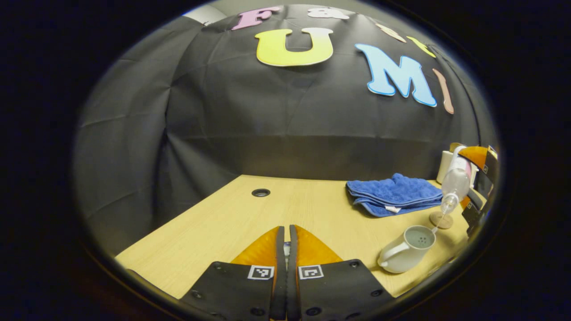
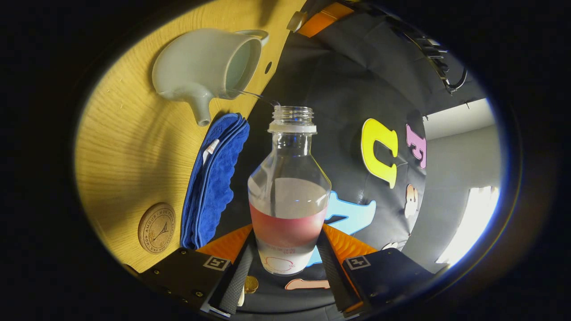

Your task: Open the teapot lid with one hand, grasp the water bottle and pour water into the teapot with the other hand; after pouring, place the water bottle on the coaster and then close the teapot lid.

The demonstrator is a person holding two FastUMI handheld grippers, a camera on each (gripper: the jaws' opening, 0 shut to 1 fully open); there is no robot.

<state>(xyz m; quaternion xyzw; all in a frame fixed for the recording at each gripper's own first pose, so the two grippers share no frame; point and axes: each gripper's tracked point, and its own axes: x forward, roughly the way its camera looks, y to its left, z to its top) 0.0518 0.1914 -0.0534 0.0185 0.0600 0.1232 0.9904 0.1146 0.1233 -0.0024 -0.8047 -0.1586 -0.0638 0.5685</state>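
The white teapot (image 1: 406,249) stands open on the wooden table (image 1: 223,223) at the right. Above it my right gripper (image 1: 468,180) holds the clear water bottle (image 1: 455,178) tipped mouth-down, and a thin stream runs into the pot. In the right gripper view the right gripper (image 2: 285,263) is shut on the bottle (image 2: 290,187) at its pink band, with the teapot (image 2: 205,67) beyond the mouth. My left gripper (image 1: 287,229) is shut over the table, a pale sliver between its fingers. In the right gripper view the small lid (image 2: 296,20) sits at the left gripper's tips.
A round cork coaster (image 1: 441,220) lies just behind the teapot and shows again as the coaster (image 2: 157,228). A folded blue towel (image 1: 395,194) rests at the back right. A pale cylinder (image 1: 444,165) stands behind the bottle. A cable hole (image 1: 261,192) marks the tabletop.
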